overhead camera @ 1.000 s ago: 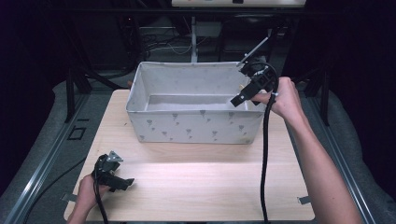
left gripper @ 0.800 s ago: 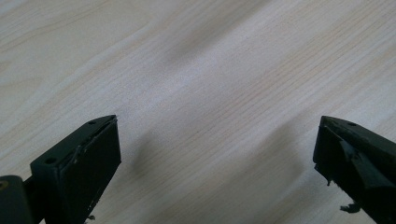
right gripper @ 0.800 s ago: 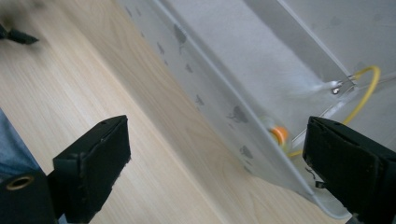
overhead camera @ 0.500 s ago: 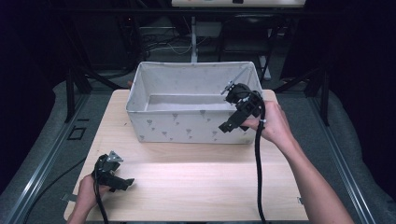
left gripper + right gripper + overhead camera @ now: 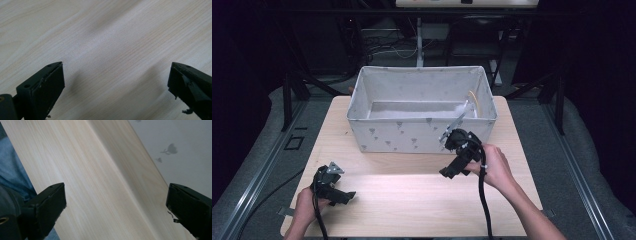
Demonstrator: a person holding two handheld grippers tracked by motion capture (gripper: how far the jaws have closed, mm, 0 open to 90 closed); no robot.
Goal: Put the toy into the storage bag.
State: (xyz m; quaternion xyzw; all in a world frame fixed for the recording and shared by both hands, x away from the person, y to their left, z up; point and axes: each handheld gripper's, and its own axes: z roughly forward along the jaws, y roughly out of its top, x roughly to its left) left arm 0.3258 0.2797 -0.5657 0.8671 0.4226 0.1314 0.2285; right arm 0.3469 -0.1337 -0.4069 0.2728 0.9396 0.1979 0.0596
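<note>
We hold 2 grippers over a wooden table (image 5: 412, 195). The right gripper (image 5: 447, 172) hangs near the bin (image 5: 422, 135), jaws wide and empty; they have just been opening. The left gripper (image 5: 346, 196) rests near left, jaws spread, empty too. We should set the right gripper down gently, clear of the bin's front wall. A pale, yellowish thing (image 5: 469, 102) lies inside the bin at right, hard to identify.

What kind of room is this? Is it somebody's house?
Probably a lab or test room, not a house: a bare wooden table holding one fabric bin, dark metal stands and cables behind, and cabled grippers held in both hands.
</note>
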